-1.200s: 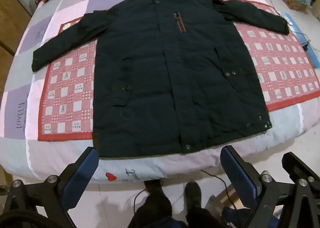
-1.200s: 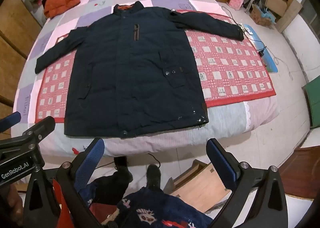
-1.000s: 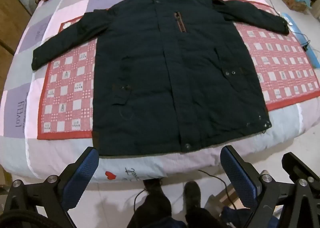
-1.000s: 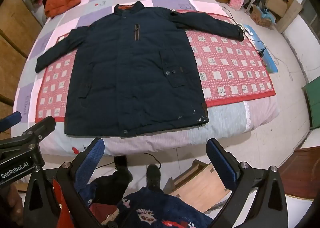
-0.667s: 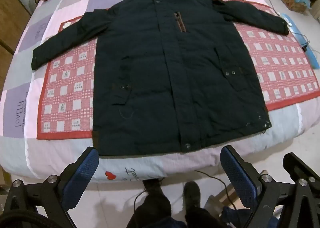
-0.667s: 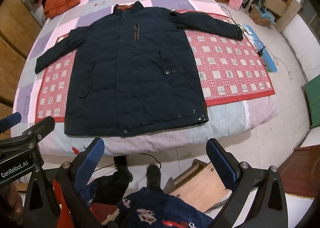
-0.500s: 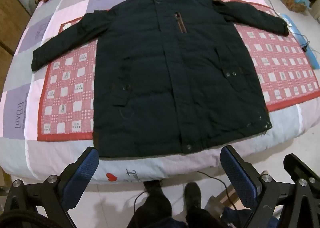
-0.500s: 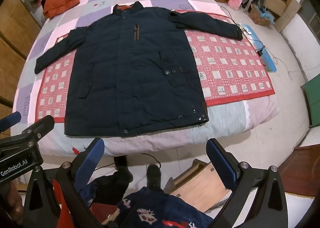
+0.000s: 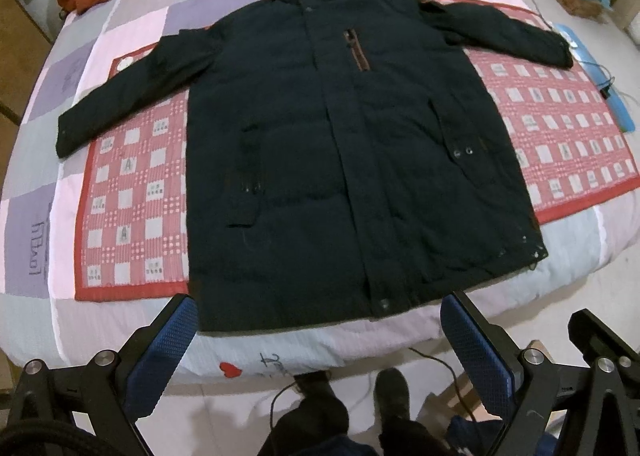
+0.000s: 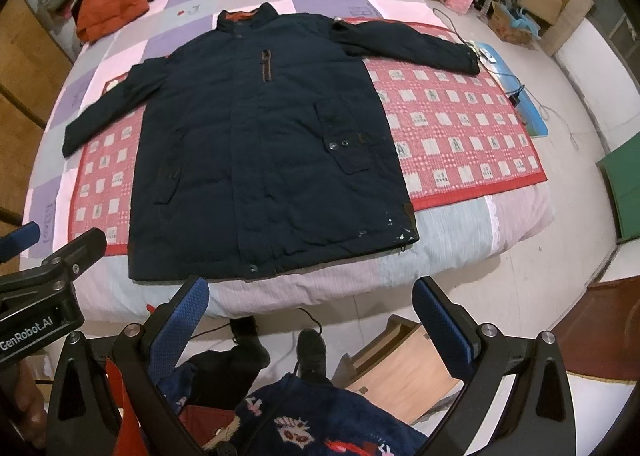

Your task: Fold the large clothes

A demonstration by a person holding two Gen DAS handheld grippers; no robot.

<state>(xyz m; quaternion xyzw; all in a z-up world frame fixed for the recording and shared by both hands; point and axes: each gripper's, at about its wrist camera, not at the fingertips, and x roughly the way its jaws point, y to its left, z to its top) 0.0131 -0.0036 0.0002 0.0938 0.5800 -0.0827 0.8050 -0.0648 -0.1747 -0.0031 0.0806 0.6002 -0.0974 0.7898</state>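
Both grippers spread wide, empty, held off the bed's foot.
left gripper [image 9: 316,320] and right gripper [image 10: 310,302] face the coat [image 9: 340,159], flat on the bed [image 9: 320,344]; "GenRobot.AI" label [image 10: 26,334] readable.

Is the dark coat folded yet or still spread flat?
Spread flat, unfolded: the dark coat lies front-up on the bed, both sleeves stretched outward, hem at the near edge. Both grippers' jaws are open, off it.
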